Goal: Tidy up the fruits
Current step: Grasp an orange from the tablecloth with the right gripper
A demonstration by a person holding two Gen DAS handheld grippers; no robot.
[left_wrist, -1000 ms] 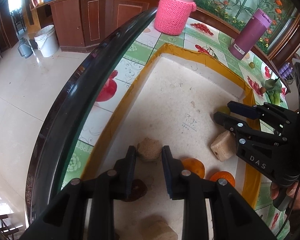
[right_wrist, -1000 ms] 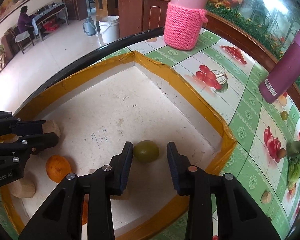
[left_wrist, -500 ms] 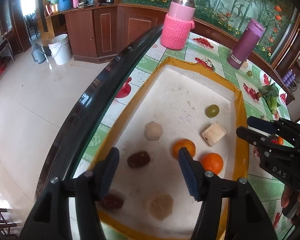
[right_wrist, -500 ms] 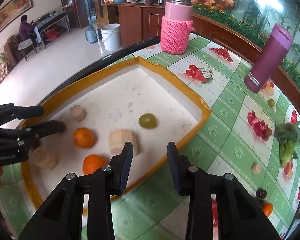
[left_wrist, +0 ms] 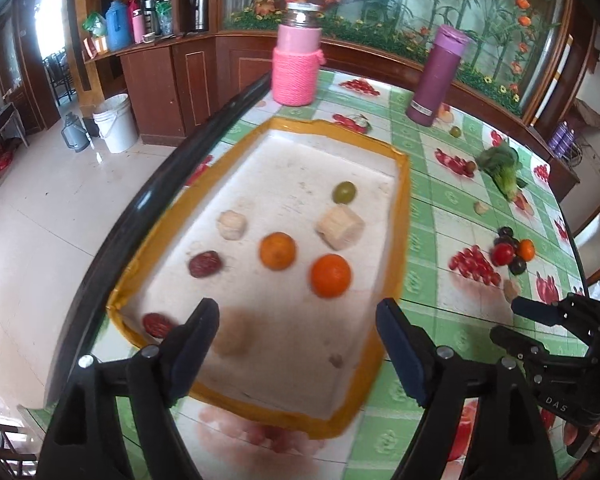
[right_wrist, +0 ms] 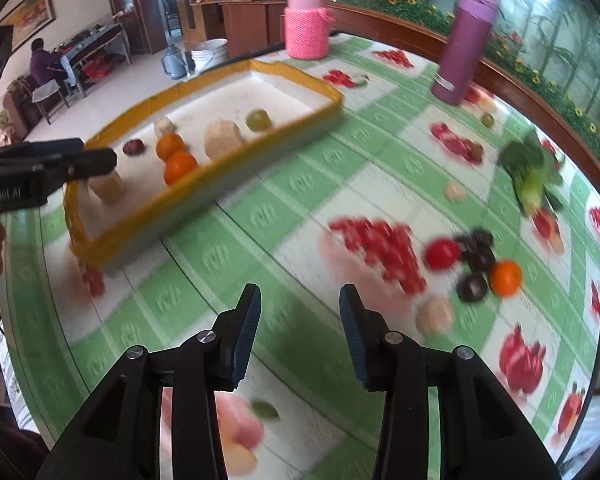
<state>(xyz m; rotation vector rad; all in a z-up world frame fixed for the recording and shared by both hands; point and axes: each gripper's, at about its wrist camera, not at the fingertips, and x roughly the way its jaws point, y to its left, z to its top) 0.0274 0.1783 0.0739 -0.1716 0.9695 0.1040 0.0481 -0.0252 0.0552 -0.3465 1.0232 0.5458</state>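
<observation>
A white tray with a yellow rim (left_wrist: 405, 200) holds two oranges (left_wrist: 331, 275), a green fruit (left_wrist: 344, 192), two red dates (left_wrist: 205, 264), a beige block (left_wrist: 340, 227) and pale lumps (left_wrist: 231, 225). My left gripper (left_wrist: 298, 320) hovers above the tray's near end, its jaws opening wide with nothing between them. My right gripper (right_wrist: 300, 300) hangs over the green tablecloth right of the tray (right_wrist: 236, 168), jaws opening, also empty. Loose on the cloth to its right lie a red tomato (right_wrist: 442, 254), dark plums (right_wrist: 472, 286), an orange (right_wrist: 505, 278) and a pale lump (right_wrist: 434, 314).
A pink knitted jar (left_wrist: 296, 64) and a purple flask (left_wrist: 436, 76) stand at the far side of the table. A leafy green vegetable (left_wrist: 500, 168) lies at the right. The table's black edge (left_wrist: 172, 184) drops to the floor on the left. A person (right_wrist: 40, 64) sits far off.
Both grippers pulled back and rose from the tray. The left one opened and left a pale lump in the tray. The right one swung right, out over the tablecloth.
</observation>
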